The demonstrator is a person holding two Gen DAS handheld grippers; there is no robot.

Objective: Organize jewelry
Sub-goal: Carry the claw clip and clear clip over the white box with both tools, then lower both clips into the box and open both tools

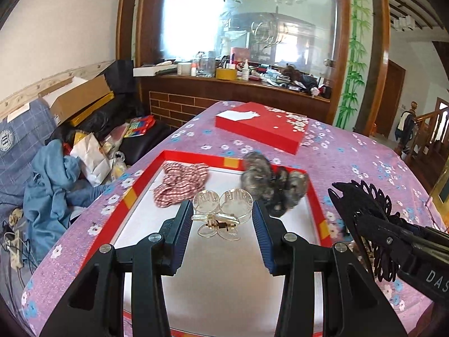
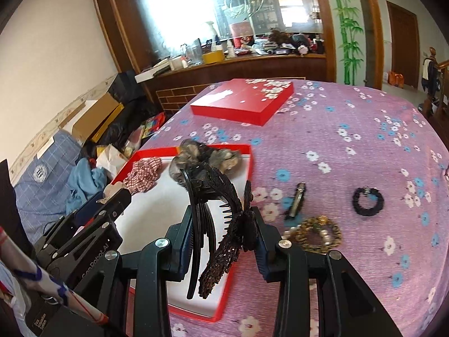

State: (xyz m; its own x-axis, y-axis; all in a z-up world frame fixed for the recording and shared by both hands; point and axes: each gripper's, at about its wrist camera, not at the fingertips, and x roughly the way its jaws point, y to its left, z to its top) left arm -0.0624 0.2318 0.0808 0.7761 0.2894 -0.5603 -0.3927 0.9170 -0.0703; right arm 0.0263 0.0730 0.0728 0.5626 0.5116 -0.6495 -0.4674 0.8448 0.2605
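- Left wrist view: the left claw [image 1: 223, 219] is partly open, and its blue pads [image 1: 182, 224] grip a clear hair clip [image 1: 221, 210] by its two ends, over the white floor of the red tray [image 1: 196, 157].
- The tray lies near the left edge of the desk [image 1: 350, 154], which wears a purple flowered cloth.
- In the tray's far left part lies a red-and-white checked scrunchie [image 1: 179, 182]; at its far right corner sits a grey furry hair tie [image 1: 269, 182], draped partly over the rim.
- Farther back on the desk, near its far edge, lies the red lid [image 1: 261, 129] with white blossoms printed on it.
- At the right of this view the right claw [image 1: 373, 221] comes in holding a black lace hair clip [image 1: 367, 196] beside the tray's right rim.
- Right wrist view: the right claw [image 2: 221, 230] stands partly open, clamped on the black lace hair clip [image 2: 216, 219], which hangs above the tray's [image 2: 179, 311] right side.
- The left claw [image 2: 112, 196] shows at the left, over the tray.
- On the cloth right of the tray lie a dark barrette [image 2: 294, 202], a black beaded bracelet [image 2: 367, 200] and a gold-brown scrunchie with pearls [image 2: 317, 233], each apart from the others.
- The checked scrunchie [image 2: 143, 174] and the grey furry hair tie [image 2: 196, 157] rest at the tray's far end; the red lid [image 2: 244, 101] lies beyond.
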